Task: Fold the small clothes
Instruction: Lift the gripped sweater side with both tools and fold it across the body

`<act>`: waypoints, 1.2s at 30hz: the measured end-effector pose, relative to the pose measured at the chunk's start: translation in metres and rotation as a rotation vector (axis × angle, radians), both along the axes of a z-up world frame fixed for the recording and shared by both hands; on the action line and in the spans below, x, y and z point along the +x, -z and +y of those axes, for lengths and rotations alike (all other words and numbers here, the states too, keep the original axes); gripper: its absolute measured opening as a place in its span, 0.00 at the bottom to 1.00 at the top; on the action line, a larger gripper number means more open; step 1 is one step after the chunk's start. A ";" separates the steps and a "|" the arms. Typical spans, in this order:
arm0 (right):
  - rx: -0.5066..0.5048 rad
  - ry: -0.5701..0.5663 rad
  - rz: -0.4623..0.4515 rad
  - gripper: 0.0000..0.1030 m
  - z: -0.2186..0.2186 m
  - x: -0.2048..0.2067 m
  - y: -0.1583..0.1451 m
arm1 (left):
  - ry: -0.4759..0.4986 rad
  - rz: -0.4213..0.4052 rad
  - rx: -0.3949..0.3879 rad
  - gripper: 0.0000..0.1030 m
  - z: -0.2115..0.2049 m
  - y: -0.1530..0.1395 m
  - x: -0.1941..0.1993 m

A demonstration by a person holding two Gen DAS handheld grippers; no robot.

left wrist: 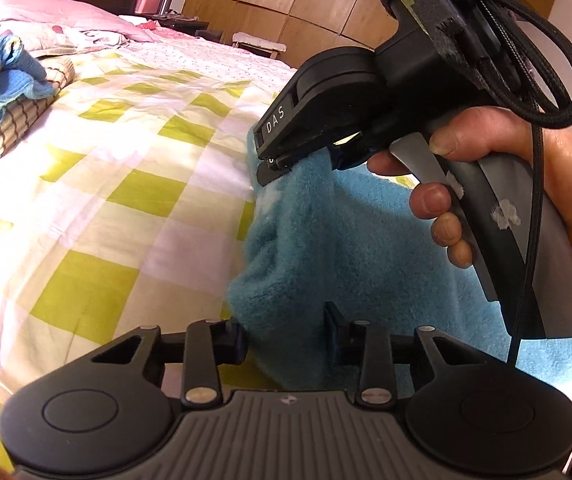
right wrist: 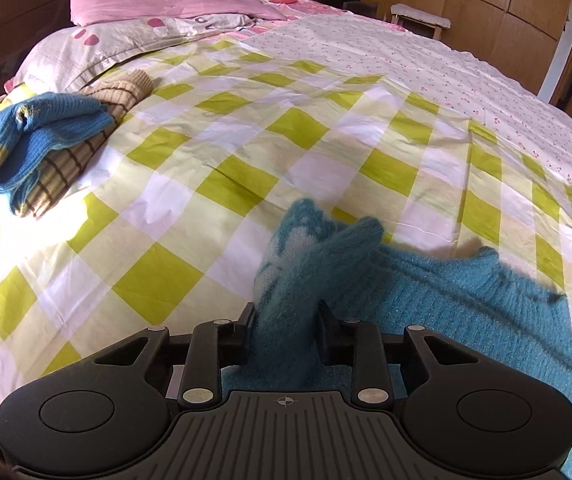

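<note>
Both grippers pinch the same fuzzy teal sweater point(right wrist: 465, 300), which suits lifting one edge to carry it over the rest of the garment as a fold. The left gripper point(left wrist: 289, 340) has its fingers drawn in on a bunched ridge of the knit, and the right gripper point(right wrist: 284, 338) has its fingers clamped on a raised hump of it; in the left wrist view the right gripper's tips point(left wrist: 274, 166) bite the sweater's upper edge while a person's hand point(left wrist: 485, 184) squeezes the grey trigger handle. The sweater partly lies on the bed point(right wrist: 246, 140), at its near edge, with the gripped portion lifted off the sheet. Its pile is soft and brushed, with paler patches near the pinched end, possibly a pattern, though blur hides it. The bed sheet is smooth cotton in lime, cream and white checks. Well apart, at the far left, a ribbed blue knit point(right wrist: 46, 136) sits folded on a tan checked garment point(right wrist: 86, 148), probably finished pieces.
</note>
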State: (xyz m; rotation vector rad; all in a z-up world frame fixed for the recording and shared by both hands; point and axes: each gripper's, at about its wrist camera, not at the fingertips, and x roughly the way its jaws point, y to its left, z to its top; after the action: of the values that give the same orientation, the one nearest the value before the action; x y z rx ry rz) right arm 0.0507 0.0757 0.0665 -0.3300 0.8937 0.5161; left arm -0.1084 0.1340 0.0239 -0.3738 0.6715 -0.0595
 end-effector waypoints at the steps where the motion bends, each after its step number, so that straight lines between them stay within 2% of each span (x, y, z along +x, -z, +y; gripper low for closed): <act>1: 0.015 0.005 0.007 0.26 -0.003 0.001 -0.002 | 0.001 -0.010 0.006 0.34 -0.001 -0.002 -0.001; 5: 0.073 0.026 0.034 0.24 -0.018 0.006 -0.012 | 0.021 -0.038 0.013 0.29 -0.004 -0.010 -0.001; 11: 0.034 0.011 0.051 0.27 -0.012 0.008 -0.014 | 0.039 -0.045 0.055 0.28 -0.013 -0.005 0.004; 17: -0.033 -0.012 0.064 0.41 0.008 0.010 -0.005 | 0.043 -0.044 0.045 0.28 -0.010 -0.005 0.007; 19: -0.060 -0.030 0.071 0.50 0.014 0.010 -0.001 | 0.048 -0.048 0.056 0.28 -0.011 -0.004 0.007; 23: -0.131 -0.067 0.054 0.61 0.028 0.005 0.006 | 0.054 -0.053 0.071 0.28 -0.019 -0.006 0.003; 26: -0.196 -0.085 0.010 0.56 0.036 0.000 0.011 | 0.056 -0.054 0.077 0.28 -0.020 -0.007 0.002; 27: -0.218 -0.087 -0.012 0.46 0.036 -0.002 0.013 | 0.057 -0.054 0.079 0.28 -0.021 -0.008 0.001; 28: -0.230 -0.093 -0.027 0.42 0.035 -0.004 0.014 | 0.058 -0.055 0.080 0.28 -0.023 -0.009 0.000; 31: -0.215 -0.103 -0.047 0.33 0.027 -0.008 0.010 | 0.064 -0.063 0.089 0.27 -0.025 -0.013 -0.001; 36: -0.143 -0.080 -0.059 0.29 0.010 -0.010 -0.004 | 0.079 -0.082 0.110 0.26 -0.031 -0.024 -0.004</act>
State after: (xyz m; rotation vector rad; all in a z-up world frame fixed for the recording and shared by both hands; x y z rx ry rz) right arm 0.0407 0.0859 0.0709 -0.5106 0.8651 0.5146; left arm -0.1123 0.1033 0.0475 -0.2379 0.6058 -0.1124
